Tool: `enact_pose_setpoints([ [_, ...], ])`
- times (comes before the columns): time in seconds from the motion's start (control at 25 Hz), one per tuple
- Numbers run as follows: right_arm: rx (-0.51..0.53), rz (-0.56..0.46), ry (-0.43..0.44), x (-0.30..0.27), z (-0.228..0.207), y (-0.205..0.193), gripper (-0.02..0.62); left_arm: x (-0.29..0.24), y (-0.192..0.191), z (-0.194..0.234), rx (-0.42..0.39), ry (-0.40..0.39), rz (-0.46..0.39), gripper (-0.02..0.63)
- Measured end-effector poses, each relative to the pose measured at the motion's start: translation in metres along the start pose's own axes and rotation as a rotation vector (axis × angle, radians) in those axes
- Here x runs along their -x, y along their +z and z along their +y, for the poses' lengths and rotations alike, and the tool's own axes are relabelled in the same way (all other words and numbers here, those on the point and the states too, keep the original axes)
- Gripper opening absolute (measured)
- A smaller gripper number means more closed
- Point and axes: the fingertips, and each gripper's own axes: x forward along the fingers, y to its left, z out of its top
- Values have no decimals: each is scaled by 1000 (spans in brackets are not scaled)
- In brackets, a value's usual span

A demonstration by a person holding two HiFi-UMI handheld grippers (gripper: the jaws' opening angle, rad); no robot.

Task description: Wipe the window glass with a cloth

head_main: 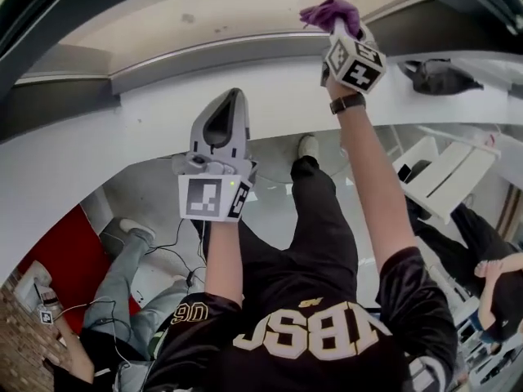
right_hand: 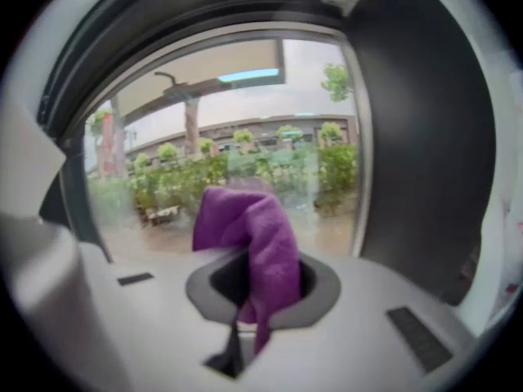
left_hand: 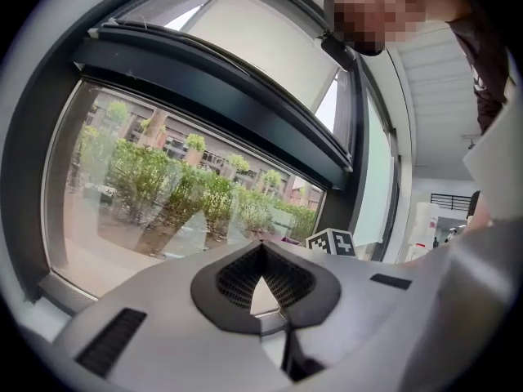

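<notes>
The right gripper [right_hand: 255, 288] was raised up to the window glass [right_hand: 310, 121], its jaws pinching a purple cloth [right_hand: 255, 235] whose free end stood just in front of the pane. The left gripper [left_hand: 263, 247] was held lower and to the side, jaws pressed together with nothing between them, pointing at the same window

We wear a black short-sleeved jersey [head_main: 327, 333] with cream block lettering edged in gold, gold digits on the left sleeve, and a dark watch strap [head_main: 347, 103] on the right wrist. Our left gripper [head_main: 227, 104] is a pale grey shell with a dark, ribbed teardrop surround at the jaws, dark slotted patches on its flanks and a white cube of black square markers. Our right gripper [head_main: 341, 29] has the same grey shell and marker cube.
</notes>
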Motion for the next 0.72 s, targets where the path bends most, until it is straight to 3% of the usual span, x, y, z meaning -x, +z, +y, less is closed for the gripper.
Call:
enact_pose_setpoints([
  [0.16, -143, -4, -140, 5, -69, -1, 37, -14, -9, -20, -5, -27, 12, 18],
  [0.32, -133, -23, -110, 7, -47, 4, 37, -6, -5, -1, 6, 12, -4, 18],
  [0.48, -124, 15, 45, 13, 59, -25, 37, 33, 14, 54, -16, 119, -21, 18],
  [0.72, 53, 68, 478, 29, 332, -91, 37, 118, 48, 171, -99, 269, -21, 18],
])
